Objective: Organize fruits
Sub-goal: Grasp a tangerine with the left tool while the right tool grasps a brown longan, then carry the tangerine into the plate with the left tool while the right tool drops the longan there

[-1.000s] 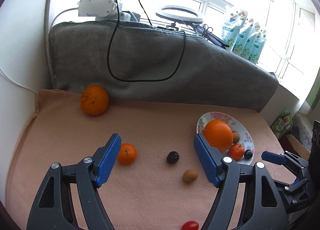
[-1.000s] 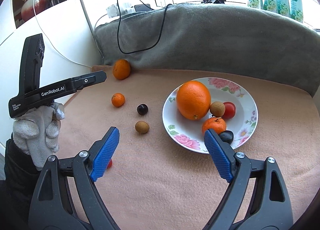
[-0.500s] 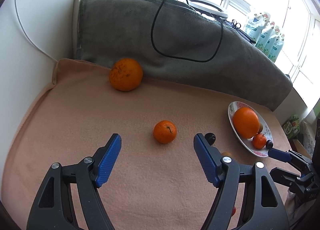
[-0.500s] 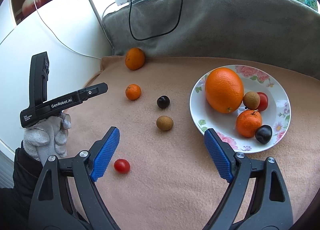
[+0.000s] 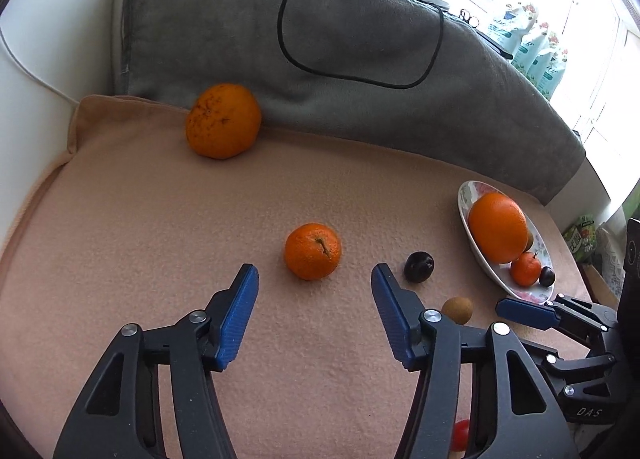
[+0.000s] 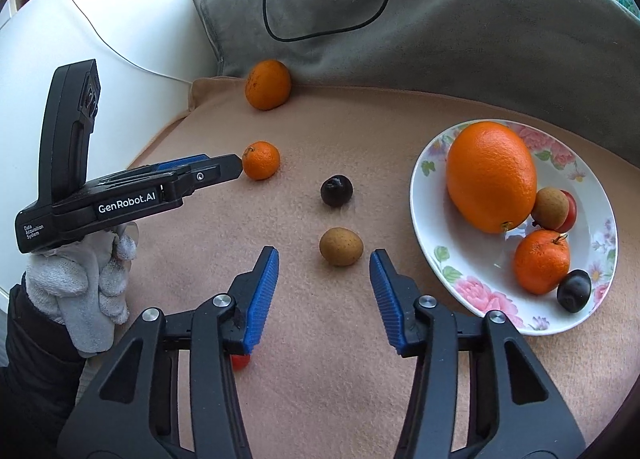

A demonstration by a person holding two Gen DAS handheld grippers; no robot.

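Cloth: fuzzy peach fleece cloth (image 5: 120, 239) fills both frames' middle, bunched grey blanket (image 5: 360, 39) above it.
Plate: glossy white floral china plate (image 6: 432, 259), right of right view, holds a dimpled large orange (image 6: 491, 175) among smaller fruit.
My left gripper (image 5: 314, 291): jaws wide, empty; pebbly small mandarin (image 5: 313, 251) just beyond them, centre frame.
My right gripper (image 6: 324, 273): jaws wide, empty; dull brown oval fruit (image 6: 341, 246) just ahead, between the tips.
Plum: smooth dark round plum (image 6: 337, 190), mid-frame, apart from both.
Right view only: my white knit glove (image 6: 80, 287).
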